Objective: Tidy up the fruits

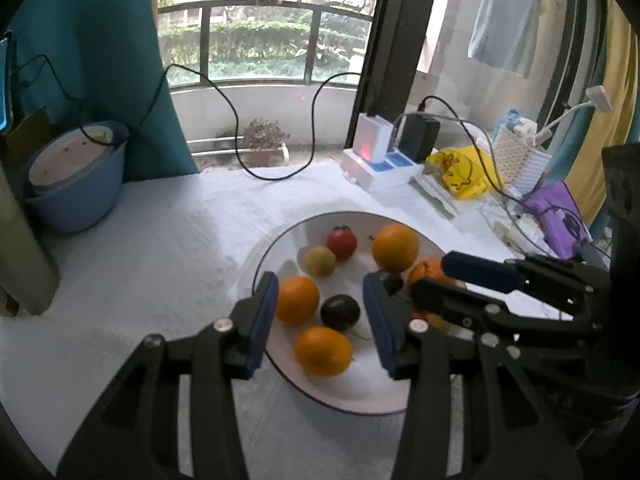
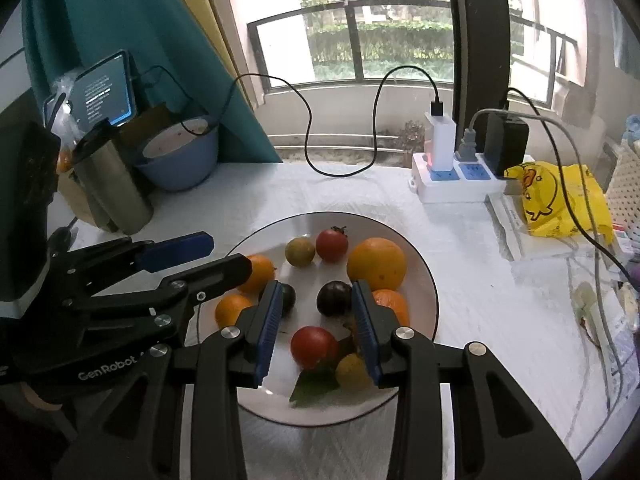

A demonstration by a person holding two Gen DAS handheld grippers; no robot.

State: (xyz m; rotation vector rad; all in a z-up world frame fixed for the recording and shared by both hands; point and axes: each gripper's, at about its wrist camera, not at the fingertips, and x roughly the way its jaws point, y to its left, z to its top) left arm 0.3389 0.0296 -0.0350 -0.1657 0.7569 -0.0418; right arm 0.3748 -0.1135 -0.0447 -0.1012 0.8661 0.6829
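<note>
A white plate (image 1: 360, 394) (image 2: 420, 276) holds several fruits: oranges (image 1: 395, 247) (image 2: 376, 263), red tomatoes (image 1: 341, 242) (image 2: 314, 347), a dark plum (image 1: 340, 312) (image 2: 334, 298) and small yellow-green fruits (image 1: 319, 261) (image 2: 300, 252). My left gripper (image 1: 320, 316) is open over the plate's near side, with an orange (image 1: 297, 299) and the plum between its fingers. My right gripper (image 2: 316, 328) is open over the plate, with a red tomato and the plum between its fingers. Each gripper shows in the other's view (image 1: 448, 280) (image 2: 224, 256), open.
A blue basin (image 1: 76, 196) (image 2: 180, 164) stands at the back left beside a metal flask (image 2: 112, 192) and a tablet (image 2: 106, 88). A power strip with chargers (image 1: 380, 164) (image 2: 460, 180), cables, a yellow bag (image 1: 464, 172) (image 2: 560, 200) and clutter crowd the right side.
</note>
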